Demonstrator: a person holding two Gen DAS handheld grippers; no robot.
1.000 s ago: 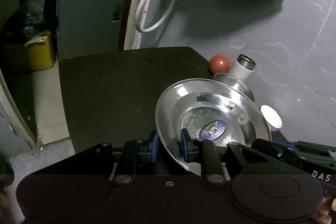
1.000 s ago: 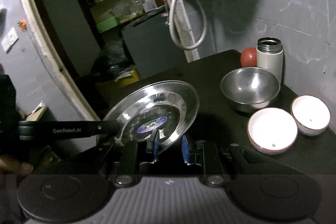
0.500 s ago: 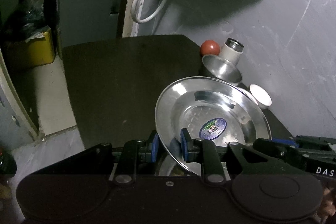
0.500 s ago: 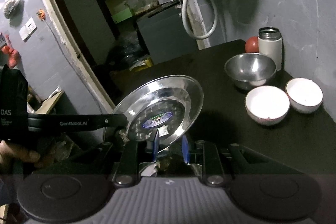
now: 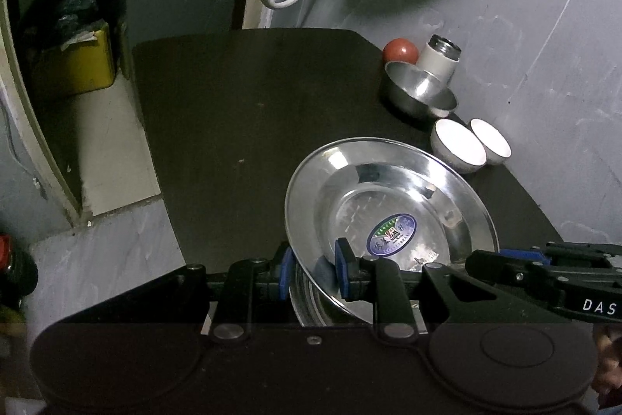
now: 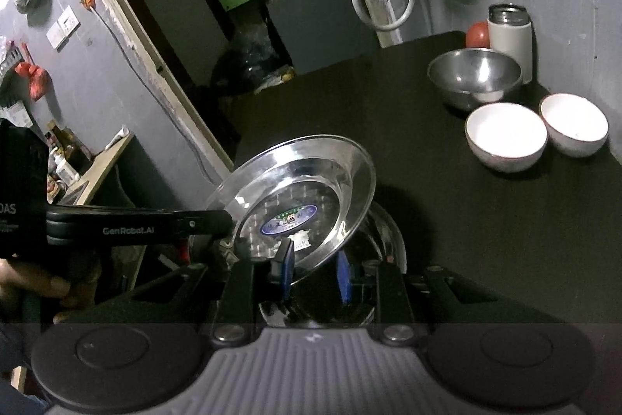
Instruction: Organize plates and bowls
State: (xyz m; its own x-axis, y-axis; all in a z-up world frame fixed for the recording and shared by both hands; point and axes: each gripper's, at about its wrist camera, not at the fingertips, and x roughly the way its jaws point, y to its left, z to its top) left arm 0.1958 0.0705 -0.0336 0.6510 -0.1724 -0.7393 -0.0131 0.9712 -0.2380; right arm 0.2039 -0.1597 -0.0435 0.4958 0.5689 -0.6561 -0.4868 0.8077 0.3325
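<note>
A steel plate (image 5: 392, 205) with a blue oval sticker hangs tilted over the near end of the black table (image 5: 252, 119). My left gripper (image 5: 315, 273) is shut on its near rim, blue pads on either side. In the right wrist view the same plate (image 6: 311, 189) has its lower rim clamped in my right gripper (image 6: 314, 273), with the left gripper (image 6: 229, 220) on the plate's left edge. Just below the plate lies a second steel dish (image 6: 388, 232), mostly hidden. A steel bowl (image 6: 474, 76) and two white bowls (image 6: 505, 135) (image 6: 573, 127) stand at the far right.
A white flask (image 6: 509, 34) and a red ball-like fruit (image 6: 477, 34) stand against the grey wall behind the steel bowl. The table's left edge drops to the floor by a doorway. A person's hand (image 6: 35, 282) holds the left gripper's handle.
Both grippers have drawn back along the table with the plate still held between them. The bowls and flask now look farther off, and a second steel dish shows under the plate.
</note>
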